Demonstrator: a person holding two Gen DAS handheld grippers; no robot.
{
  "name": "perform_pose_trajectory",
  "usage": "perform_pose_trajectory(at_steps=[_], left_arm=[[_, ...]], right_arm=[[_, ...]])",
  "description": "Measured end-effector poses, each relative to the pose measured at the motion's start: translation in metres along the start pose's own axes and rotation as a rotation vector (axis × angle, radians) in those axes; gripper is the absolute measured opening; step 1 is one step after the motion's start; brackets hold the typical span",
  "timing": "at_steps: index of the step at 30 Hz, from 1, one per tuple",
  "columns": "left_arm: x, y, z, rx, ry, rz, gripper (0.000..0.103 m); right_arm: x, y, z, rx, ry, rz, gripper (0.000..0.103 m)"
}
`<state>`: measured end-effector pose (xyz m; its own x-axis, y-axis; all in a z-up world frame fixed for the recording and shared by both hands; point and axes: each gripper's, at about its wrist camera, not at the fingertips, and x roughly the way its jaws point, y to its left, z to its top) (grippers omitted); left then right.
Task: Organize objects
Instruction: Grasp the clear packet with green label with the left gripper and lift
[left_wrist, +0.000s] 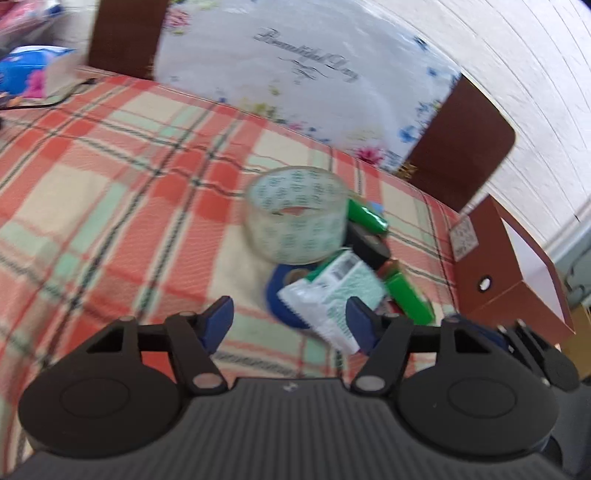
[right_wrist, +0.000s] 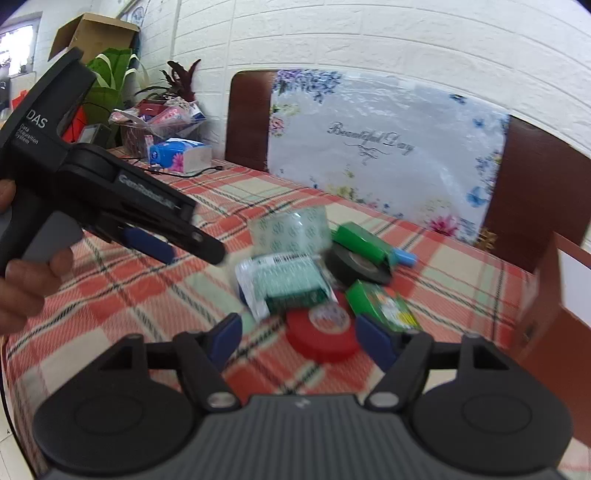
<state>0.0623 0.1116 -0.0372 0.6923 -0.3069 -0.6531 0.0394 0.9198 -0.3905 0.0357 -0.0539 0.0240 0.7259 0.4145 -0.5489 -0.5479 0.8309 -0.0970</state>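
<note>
A heap of small items lies on the plaid tablecloth. It holds a clear tape roll, a blue tape roll, a black tape roll, a red tape roll, a green-and-white packet and green boxes. My left gripper is open and empty, just short of the blue roll and packet; it also shows in the right wrist view. My right gripper is open, its fingers either side of the red roll, empty.
A brown box stands at the table's right edge. A floral board leans on brown chairs behind the table. A tissue pack, a basket of packets and plants are at the far left.
</note>
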Motion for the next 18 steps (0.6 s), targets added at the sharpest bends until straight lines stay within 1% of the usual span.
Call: perform_pose_trajectory(at_steps=[1,3,5,6,7,8,9,10,11,12,13,15,18], left_arm=[[0.007,-0.001,0.001,0.009,0.017,-0.021,0.057],[0.017,-0.001,0.001,0.009,0.041,-0.062,0.055],[0.026,0.002,0.001,-0.013,0.058,-0.083,0.055],[0.027,0.003,0.003,-0.024,0.051,-0.083,0.055],[0.026,0.004,0.003,-0.024,0.046,-0.082,0.053],[0.026,0.004,0.004,-0.021,0.049,-0.081,0.052],[0.024,0.003,0.005,-0.018,0.049,-0.082,0.049],[0.020,0.001,0.006,-0.008,0.045,-0.084,0.038],[0.016,-0.002,0.006,-0.002,0.053,-0.124,0.032],[0.011,-0.004,0.004,-0.004,0.064,-0.154,0.030],[0.006,-0.009,0.001,0.004,0.064,-0.165,0.030],[0.000,-0.027,-0.010,0.054,0.067,-0.184,0.030],[-0.001,-0.060,-0.031,0.136,0.100,-0.214,0.030]], right_arm=[[0.007,-0.001,0.004,0.002,-0.003,0.012,0.082],[0.028,-0.006,0.010,-0.001,-0.003,0.031,0.086],[0.048,-0.006,0.014,-0.014,0.014,0.061,0.089],[0.058,-0.004,0.014,-0.022,0.028,0.076,0.089],[0.070,-0.003,0.013,-0.036,0.054,0.080,0.088],[0.079,-0.001,0.010,-0.051,0.078,0.062,0.083],[0.085,0.002,0.007,-0.062,0.097,0.035,0.076],[0.082,0.005,0.005,-0.074,0.083,0.004,0.070],[0.077,0.007,0.004,-0.066,0.079,-0.001,0.057],[0.070,0.005,0.004,-0.033,0.081,0.006,0.053],[0.062,0.002,0.003,0.011,0.086,0.022,0.050],[0.040,-0.002,-0.006,0.072,0.073,0.027,0.049],[0.008,-0.008,-0.024,0.100,0.081,-0.016,0.049]])
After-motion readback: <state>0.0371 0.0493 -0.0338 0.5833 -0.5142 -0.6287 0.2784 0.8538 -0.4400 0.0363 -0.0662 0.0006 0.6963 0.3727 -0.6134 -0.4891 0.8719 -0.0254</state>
